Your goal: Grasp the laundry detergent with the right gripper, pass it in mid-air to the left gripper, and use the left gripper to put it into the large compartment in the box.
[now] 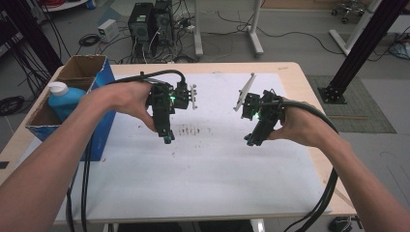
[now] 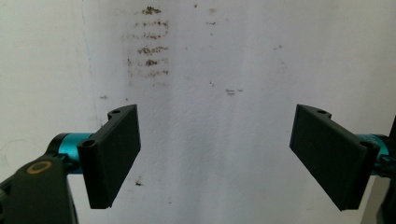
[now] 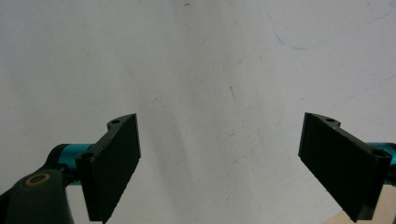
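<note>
Left gripper [image 1: 167, 137], right gripper [image 1: 251, 140]: jaws wide, empty, above white sheet [image 1: 203, 179]. Bottle [image 1: 65, 99] sat left of the left gripper; advised approaching it squarely.

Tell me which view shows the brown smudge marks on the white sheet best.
The left gripper view: the brown smudge marks lie close ahead, above the open left gripper, each streak distinct. The high view shows them small and faint between the two grippers. The right gripper view shows plain white sheet ahead of the open right gripper.

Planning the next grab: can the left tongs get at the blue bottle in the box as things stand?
Probably yes. The left tongs are open and empty, and the blue bottle stands in the open-topped cardboard box beside that hand, cap exposed; box walls only permit approach from above.
</note>
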The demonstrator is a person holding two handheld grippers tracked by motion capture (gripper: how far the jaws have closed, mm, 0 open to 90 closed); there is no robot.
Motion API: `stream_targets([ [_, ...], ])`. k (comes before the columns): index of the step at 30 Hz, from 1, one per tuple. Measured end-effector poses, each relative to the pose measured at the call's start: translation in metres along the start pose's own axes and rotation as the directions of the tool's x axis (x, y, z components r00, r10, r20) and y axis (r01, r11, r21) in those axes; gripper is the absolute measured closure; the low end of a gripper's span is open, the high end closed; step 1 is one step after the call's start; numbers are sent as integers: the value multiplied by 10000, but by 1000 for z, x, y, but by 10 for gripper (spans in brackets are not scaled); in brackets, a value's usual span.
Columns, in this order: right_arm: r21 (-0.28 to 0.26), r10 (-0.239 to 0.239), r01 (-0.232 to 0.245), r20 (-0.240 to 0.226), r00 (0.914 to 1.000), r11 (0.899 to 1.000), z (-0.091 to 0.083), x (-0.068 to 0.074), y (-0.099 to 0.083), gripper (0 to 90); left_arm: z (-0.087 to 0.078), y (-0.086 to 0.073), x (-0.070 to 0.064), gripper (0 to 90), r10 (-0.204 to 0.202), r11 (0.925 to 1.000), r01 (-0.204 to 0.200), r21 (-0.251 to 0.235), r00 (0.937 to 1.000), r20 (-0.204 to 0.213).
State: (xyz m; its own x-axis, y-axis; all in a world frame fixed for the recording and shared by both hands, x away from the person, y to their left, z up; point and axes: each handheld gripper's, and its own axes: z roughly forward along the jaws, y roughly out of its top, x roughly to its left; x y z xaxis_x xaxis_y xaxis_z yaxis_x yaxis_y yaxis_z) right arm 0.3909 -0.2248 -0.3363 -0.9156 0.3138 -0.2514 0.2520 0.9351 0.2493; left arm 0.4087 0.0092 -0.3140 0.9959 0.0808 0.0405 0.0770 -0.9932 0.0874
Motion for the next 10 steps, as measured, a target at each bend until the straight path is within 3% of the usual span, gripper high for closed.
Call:
stream_targets([
  [10, -126, 24, -23, 104, 9999, 9999, -5, 2, -2, 124, -2, -4, 1, 164, -108, 9999, 109, -98, 9999, 79],
])
